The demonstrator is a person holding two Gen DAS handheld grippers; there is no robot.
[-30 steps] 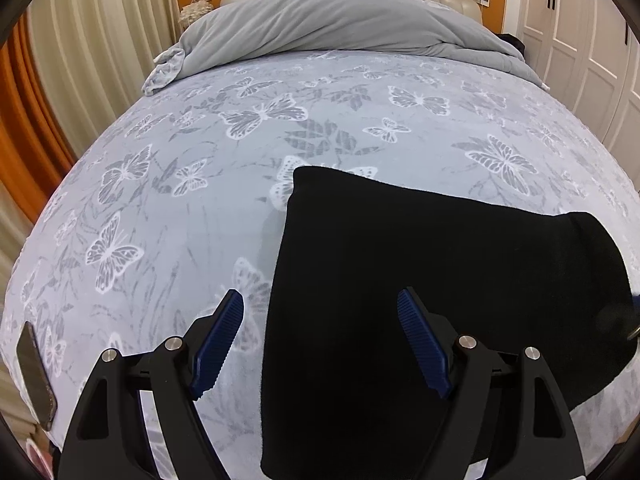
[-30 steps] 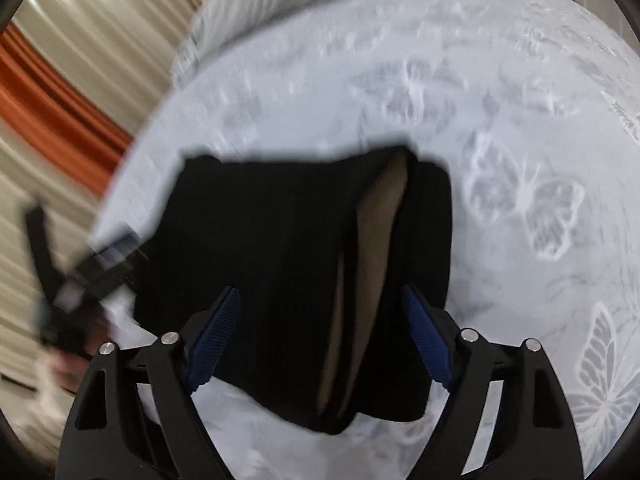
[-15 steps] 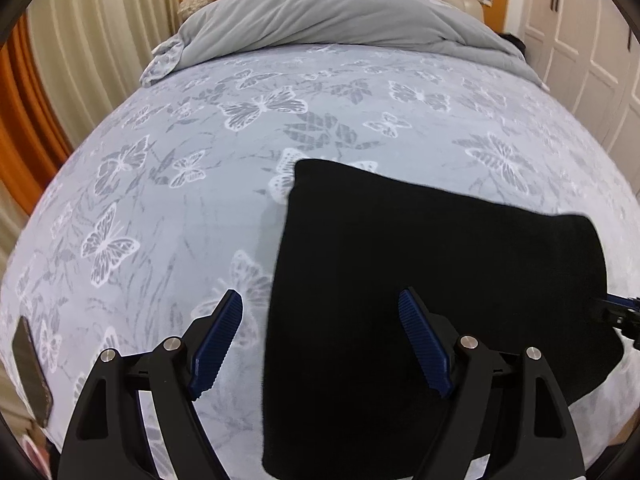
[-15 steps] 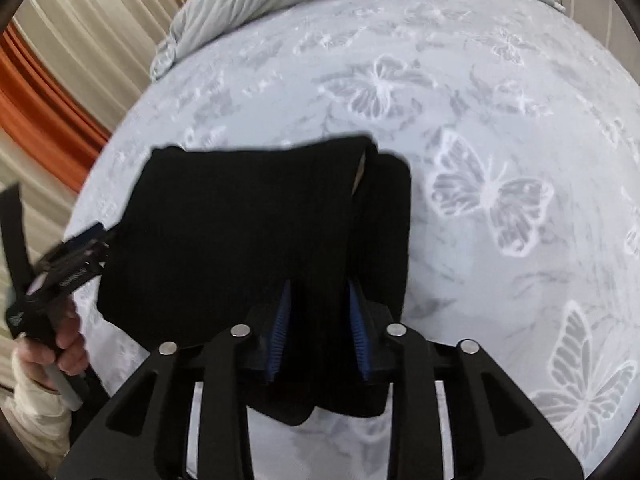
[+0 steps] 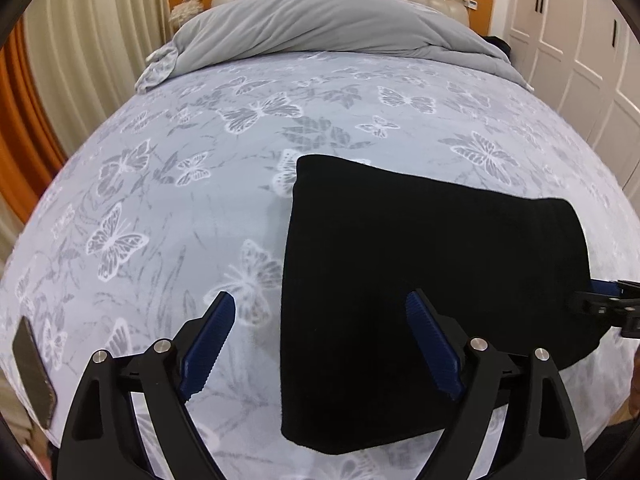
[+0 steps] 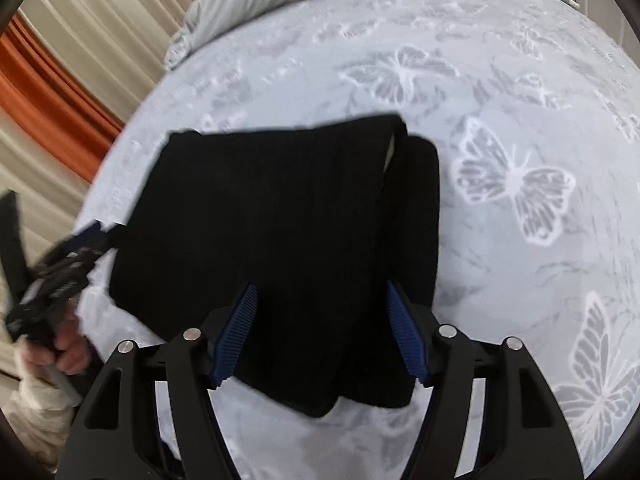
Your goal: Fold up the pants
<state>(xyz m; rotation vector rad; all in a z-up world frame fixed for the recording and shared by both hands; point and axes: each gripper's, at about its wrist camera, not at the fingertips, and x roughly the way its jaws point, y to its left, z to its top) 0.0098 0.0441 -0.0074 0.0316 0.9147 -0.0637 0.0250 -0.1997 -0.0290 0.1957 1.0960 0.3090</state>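
In the left wrist view, the left gripper (image 5: 320, 336) hangs over the near edge of a bed (image 5: 168, 208) covered with a pale butterfly-print sheet. Its fingers (image 5: 208, 340) stand wide and are opening further; the left edge of the folded black pants (image 5: 420, 280) lies on the sheet below the gap, nearer the right finger, with no pad pressing on the cloth. The pants lie flat as a dark rectangle on the near right part of the bed. A grey duvet (image 5: 320, 24) is bunched at the headboard end. A dark phone (image 5: 34, 372) lies at the bed's near left edge. The right gripper's tip (image 5: 604, 304) shows at the right edge of the pants.

In the right wrist view, the right gripper (image 6: 320, 336) points down at the pants (image 6: 280, 216), its fingers (image 6: 236, 336) opening, with the near folded edge of the cloth between them but not pinched. A pale lining shows in a fold near the far right corner. The left gripper (image 6: 68, 264), held by a hand (image 6: 68, 352), sits just beside the pants' left edge.
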